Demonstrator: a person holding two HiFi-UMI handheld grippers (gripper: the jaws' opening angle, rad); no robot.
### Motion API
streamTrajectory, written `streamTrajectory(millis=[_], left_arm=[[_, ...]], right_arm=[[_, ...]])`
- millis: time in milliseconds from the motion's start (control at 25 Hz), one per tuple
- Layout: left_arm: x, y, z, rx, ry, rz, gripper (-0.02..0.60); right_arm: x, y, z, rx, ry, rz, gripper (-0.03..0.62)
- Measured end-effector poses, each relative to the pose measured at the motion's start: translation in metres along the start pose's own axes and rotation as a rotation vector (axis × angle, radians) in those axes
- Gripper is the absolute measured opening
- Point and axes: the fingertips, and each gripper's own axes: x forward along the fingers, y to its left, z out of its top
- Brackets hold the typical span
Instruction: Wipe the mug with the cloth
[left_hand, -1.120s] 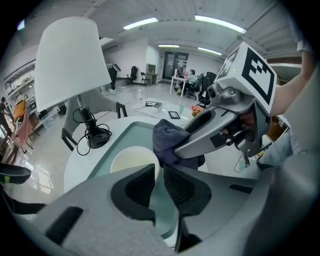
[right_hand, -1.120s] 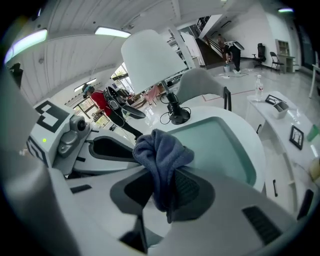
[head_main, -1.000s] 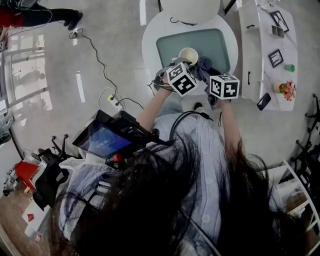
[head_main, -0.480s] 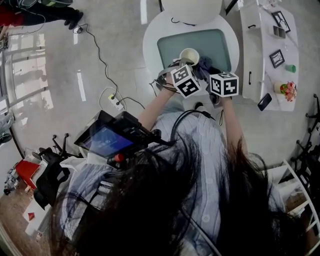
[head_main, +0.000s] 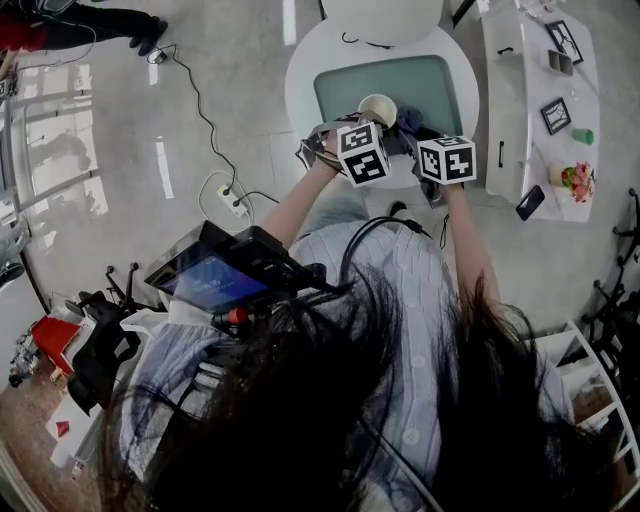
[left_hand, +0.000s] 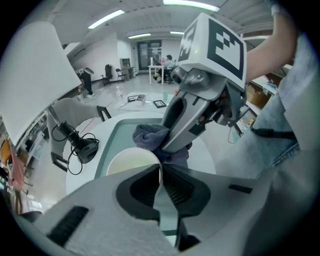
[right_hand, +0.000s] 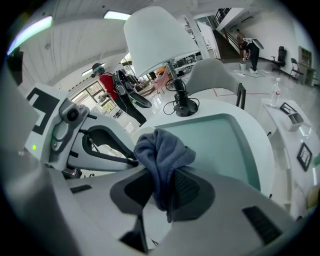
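Observation:
A cream mug is held over the green mat of a round white table. My left gripper is shut on the mug, with the thin rim pinched between its pads. My right gripper is shut on a grey-blue cloth, which bunches up out of its jaws. In the left gripper view the cloth sits right at the mug's far rim, touching or nearly so. The left gripper's body shows in the right gripper view.
A desk lamp with a white shade and a black cabled base stands at the table's far side. A white side shelf on the right carries picture frames and a phone. A power strip lies on the floor to the left.
Both grippers have shifted slightly away from the person, over the table, and the left one has turned a little. The mug and the cloth stay gripped and close together.

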Motion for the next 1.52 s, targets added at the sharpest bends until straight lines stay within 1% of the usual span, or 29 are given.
streamTrajectory(millis=[160, 280, 720, 800, 880, 920, 960, 1000, 1040, 1120, 1200, 1360, 1440, 1520], left_arm=[[-0.005, -0.004, -0.007, 0.128, 0.021, -0.092, 0.037], [-0.008, -0.007, -0.014, 0.251, 0.048, -0.156, 0.037], [-0.018, -0.004, -0.039, 0.715, 0.129, -0.308, 0.037], [-0.019, -0.003, -0.042, 0.769, 0.129, -0.326, 0.037], [-0.019, -0.002, -0.042, 0.776, 0.131, -0.327, 0.038], [-0.019, -0.001, -0.041, 0.757, 0.136, -0.318, 0.038], [-0.018, -0.001, -0.04, 0.716, 0.14, -0.303, 0.038], [-0.017, 0.0, -0.039, 0.651, 0.138, -0.285, 0.038], [-0.018, 0.0, -0.036, 0.571, 0.125, -0.266, 0.04], [-0.022, 0.002, -0.027, 0.402, 0.074, -0.228, 0.04], [-0.025, 0.004, -0.019, 0.26, 0.037, -0.177, 0.041], [-0.024, 0.006, -0.01, 0.01, -0.019, -0.056, 0.041], [-0.025, 0.007, -0.003, -0.115, -0.062, -0.016, 0.041], [-0.024, 0.008, 0.005, -0.208, -0.091, 0.01, 0.041]], right_arm=[[0.002, 0.0, 0.0, -0.022, 0.021, 0.015, 0.095], [0.004, 0.0, 0.0, -0.03, 0.033, 0.023, 0.095], [0.013, 0.005, -0.004, -0.068, 0.06, 0.043, 0.095], [0.014, 0.005, -0.005, -0.069, 0.061, 0.043, 0.095], [0.015, 0.005, -0.005, -0.064, 0.056, 0.041, 0.095], [0.015, 0.005, -0.005, -0.059, 0.054, 0.037, 0.095], [0.014, 0.004, -0.004, -0.054, 0.052, 0.033, 0.095], [0.015, 0.004, -0.004, -0.047, 0.05, 0.029, 0.095], [0.015, 0.003, -0.004, -0.042, 0.048, 0.026, 0.095], [0.016, 0.003, -0.003, -0.035, 0.046, 0.021, 0.095], [0.016, 0.001, -0.002, -0.032, 0.045, 0.02, 0.095], [0.016, -0.004, -0.002, -0.038, 0.048, 0.019, 0.095], [0.017, -0.005, -0.002, -0.047, 0.05, 0.022, 0.095], [0.017, -0.007, -0.002, -0.056, 0.052, 0.023, 0.095]])
